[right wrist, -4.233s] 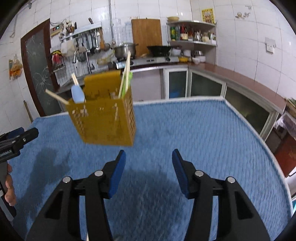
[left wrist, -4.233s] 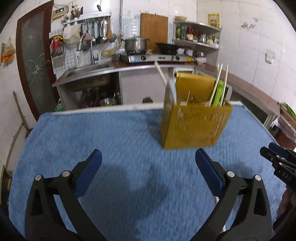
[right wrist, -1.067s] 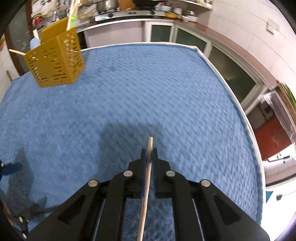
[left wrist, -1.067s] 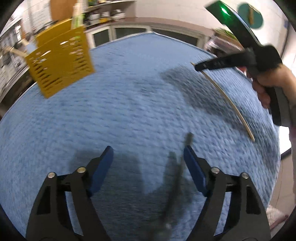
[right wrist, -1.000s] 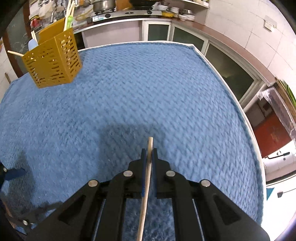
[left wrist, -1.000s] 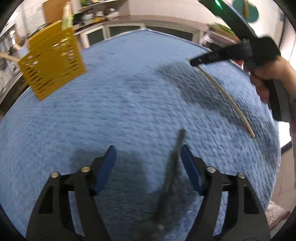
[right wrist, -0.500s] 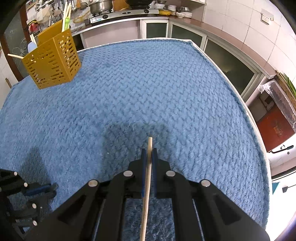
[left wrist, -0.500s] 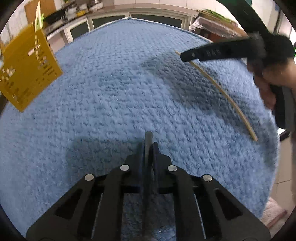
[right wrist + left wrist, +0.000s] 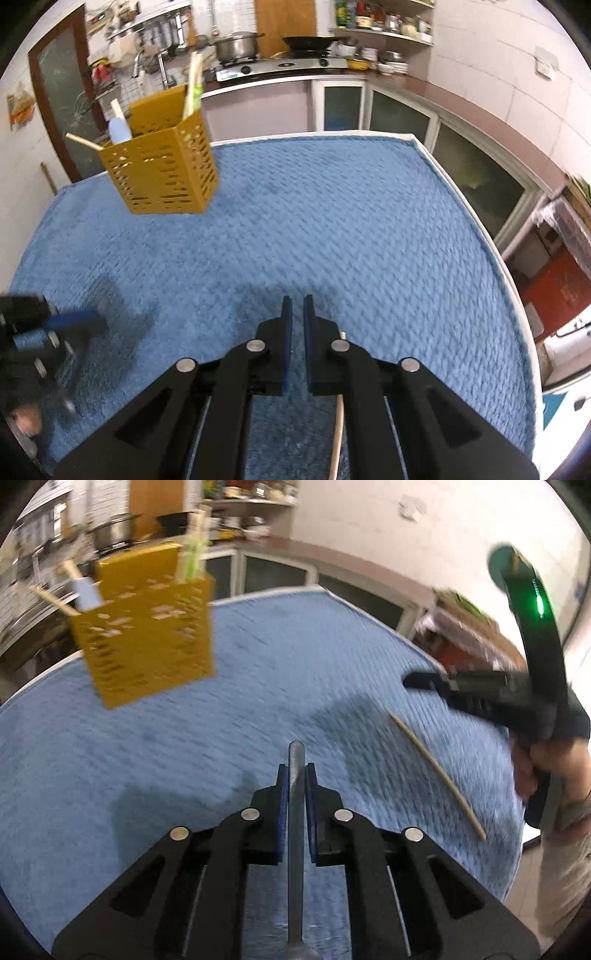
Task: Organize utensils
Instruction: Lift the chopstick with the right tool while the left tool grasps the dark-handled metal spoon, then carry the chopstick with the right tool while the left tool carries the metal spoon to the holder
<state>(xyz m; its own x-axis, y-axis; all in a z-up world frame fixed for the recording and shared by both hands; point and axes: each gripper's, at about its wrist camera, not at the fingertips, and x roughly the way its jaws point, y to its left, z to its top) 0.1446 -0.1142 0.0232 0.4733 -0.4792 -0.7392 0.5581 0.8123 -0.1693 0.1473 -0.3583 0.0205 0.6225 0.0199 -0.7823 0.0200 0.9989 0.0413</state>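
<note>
Here, at the upper left of the left wrist view, one yellow perforated utensil holder (image 9: 147, 624) stands on the blue-covered counter (image 9: 258, 686), already carrying several sticks and a pale spatula. Lower centre, the left hand-held gripper (image 9: 294, 775) is clenched on one grey metal utensil handle (image 9: 295, 812), which runs back between the blue pads; its working end is out of view. It looks stiff, smooth and probably a little slippery, so a grip partway along the shaft seems wisest. Further right, one wooden chopstick (image 9: 436, 771) lies slantwise on the counter cover, under the other tool. In the right wrist view, the right hand-held gripper (image 9: 297, 314) shows a narrow gap between its pads with nothing in it, so it is released; the chopstick (image 9: 338, 439) shows only as a pale sliver at the lower centre, below the mechanism. It appears light and rigid, likely to roll, best pinched near its middle.
</note>
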